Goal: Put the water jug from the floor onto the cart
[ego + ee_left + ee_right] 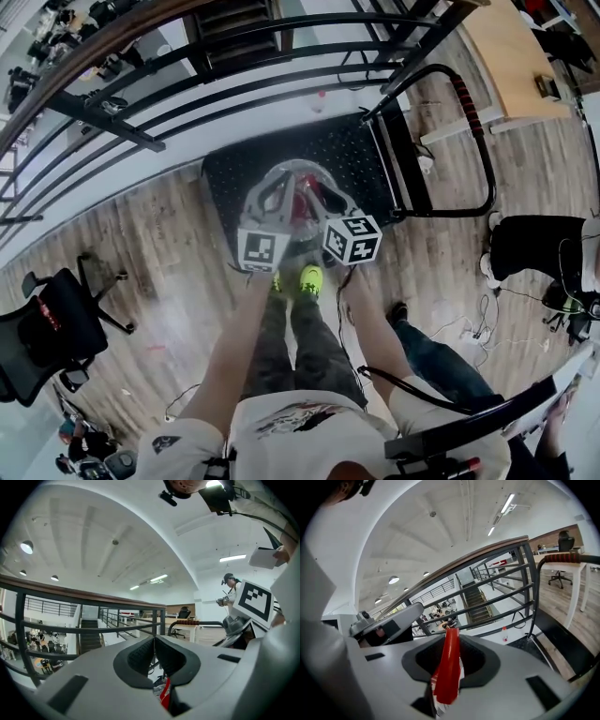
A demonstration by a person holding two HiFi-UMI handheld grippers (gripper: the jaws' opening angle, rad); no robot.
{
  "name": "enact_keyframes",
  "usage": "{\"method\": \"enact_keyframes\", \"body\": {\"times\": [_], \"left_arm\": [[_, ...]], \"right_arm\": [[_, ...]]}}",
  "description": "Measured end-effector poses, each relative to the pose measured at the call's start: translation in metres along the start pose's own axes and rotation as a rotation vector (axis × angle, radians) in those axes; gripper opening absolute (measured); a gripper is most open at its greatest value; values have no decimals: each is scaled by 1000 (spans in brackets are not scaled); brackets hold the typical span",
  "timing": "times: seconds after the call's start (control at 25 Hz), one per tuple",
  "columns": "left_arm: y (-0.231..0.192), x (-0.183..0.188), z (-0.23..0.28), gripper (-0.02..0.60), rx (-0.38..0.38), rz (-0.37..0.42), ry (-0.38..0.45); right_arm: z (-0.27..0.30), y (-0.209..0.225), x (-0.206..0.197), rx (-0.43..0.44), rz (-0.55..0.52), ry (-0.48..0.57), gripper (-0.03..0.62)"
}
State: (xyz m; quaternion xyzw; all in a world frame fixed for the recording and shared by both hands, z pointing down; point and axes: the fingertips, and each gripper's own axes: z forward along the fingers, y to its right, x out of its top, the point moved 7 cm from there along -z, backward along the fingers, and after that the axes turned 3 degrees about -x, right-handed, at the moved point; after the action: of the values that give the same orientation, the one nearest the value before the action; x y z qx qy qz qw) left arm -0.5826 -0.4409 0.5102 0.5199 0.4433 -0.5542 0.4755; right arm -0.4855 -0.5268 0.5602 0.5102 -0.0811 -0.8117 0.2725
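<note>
Head view: your left gripper (283, 195) and right gripper (323, 197) meet on the water jug (302, 186) over the cart (234, 173) deck | Left gripper view: jaws pinched together, jug's red handle (165, 695) low between them | Right gripper view: jaws clamped on that handle.

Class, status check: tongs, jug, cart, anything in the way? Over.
Left tongs and right tongs both shut on red handle. Water jug over cart deck, seated or not unclear. Nothing blocking.

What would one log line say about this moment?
left gripper: shut on red handle | right gripper: shut on red handle | water jug: between both grippers, over cart deck | set down: cannot tell
</note>
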Motion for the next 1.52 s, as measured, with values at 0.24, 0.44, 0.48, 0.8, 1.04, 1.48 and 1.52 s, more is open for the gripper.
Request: {"method": "enact_keyframes", "body": {"times": [0.24,0.44,0.48,0.8,1.04,1.48,1.52], "left_arm": [[0,-21,6,12,-32,-5,-40],[9,-39,15,13,-74,-6,-24],[12,-44,16,12,-80,-14,-26],[49,-78,45,14,-150,-18,-3],[84,-108,66,12,-200,-24,-61],[121,-142,79,13,-227,-15,-95],[123,-145,82,12,-229,-17,-94]], "right_arm": [[6,41,-26,-86,27,-29,94],[5,76,-51,-141,78,-28,94],[4,81,-55,-142,97,-7,95],[-13,117,-65,-208,119,120,95],[-31,132,-75,-328,-132,136,94],[-53,181,-84,-465,-215,243,94],[-54,186,-84,-473,-206,259,94]]}}
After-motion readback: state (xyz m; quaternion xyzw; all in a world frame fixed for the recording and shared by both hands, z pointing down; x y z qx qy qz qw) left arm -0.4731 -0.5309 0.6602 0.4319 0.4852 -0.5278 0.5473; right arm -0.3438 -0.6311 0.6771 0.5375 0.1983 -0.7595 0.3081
